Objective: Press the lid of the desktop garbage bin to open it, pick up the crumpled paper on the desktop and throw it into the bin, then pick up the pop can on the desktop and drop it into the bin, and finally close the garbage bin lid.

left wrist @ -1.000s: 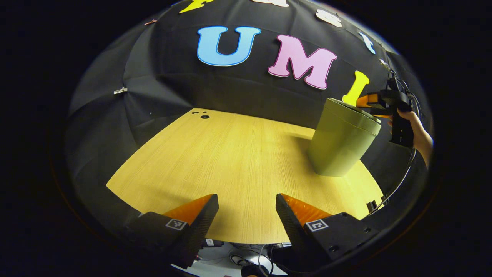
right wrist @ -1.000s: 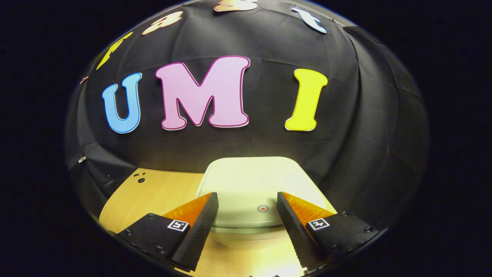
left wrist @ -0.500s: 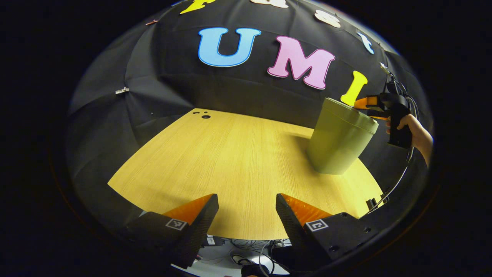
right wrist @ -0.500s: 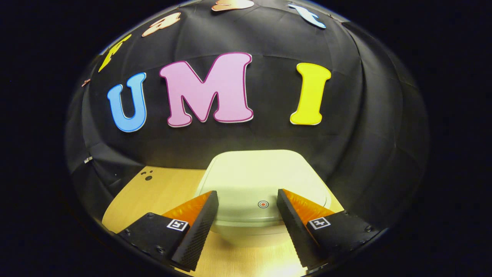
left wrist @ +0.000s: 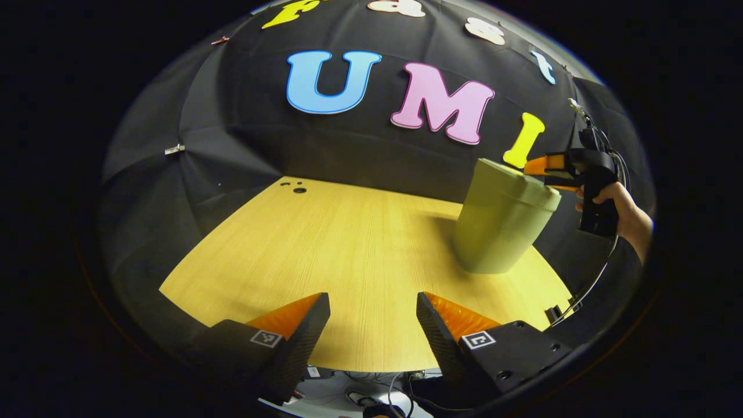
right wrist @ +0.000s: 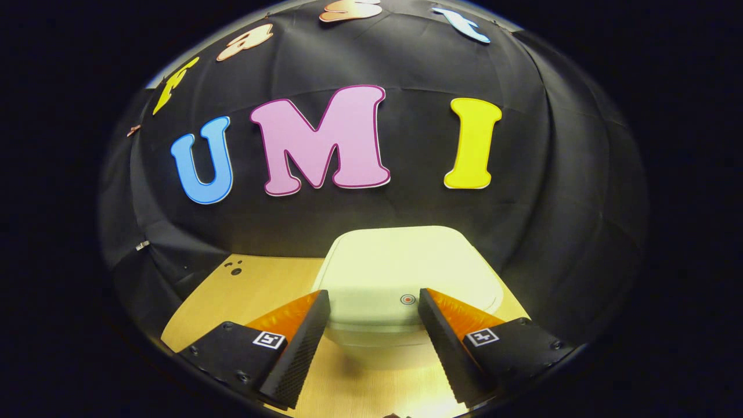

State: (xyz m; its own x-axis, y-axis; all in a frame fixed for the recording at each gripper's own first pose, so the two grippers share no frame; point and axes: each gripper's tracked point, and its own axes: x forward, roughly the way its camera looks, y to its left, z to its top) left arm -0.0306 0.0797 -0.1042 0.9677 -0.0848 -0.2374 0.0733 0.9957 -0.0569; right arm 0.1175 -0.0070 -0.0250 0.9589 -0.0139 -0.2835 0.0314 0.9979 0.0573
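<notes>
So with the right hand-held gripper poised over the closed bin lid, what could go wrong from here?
Two risks, both guesses. The right hand-held gripper hangs open above the lid, and one finger sits beside the small round mark; a press off that mark may fail to work the lid. In the left gripper view the garbage bin is tall and stands near the table's far edge, so a slanted push might shove or tip it.
</notes>
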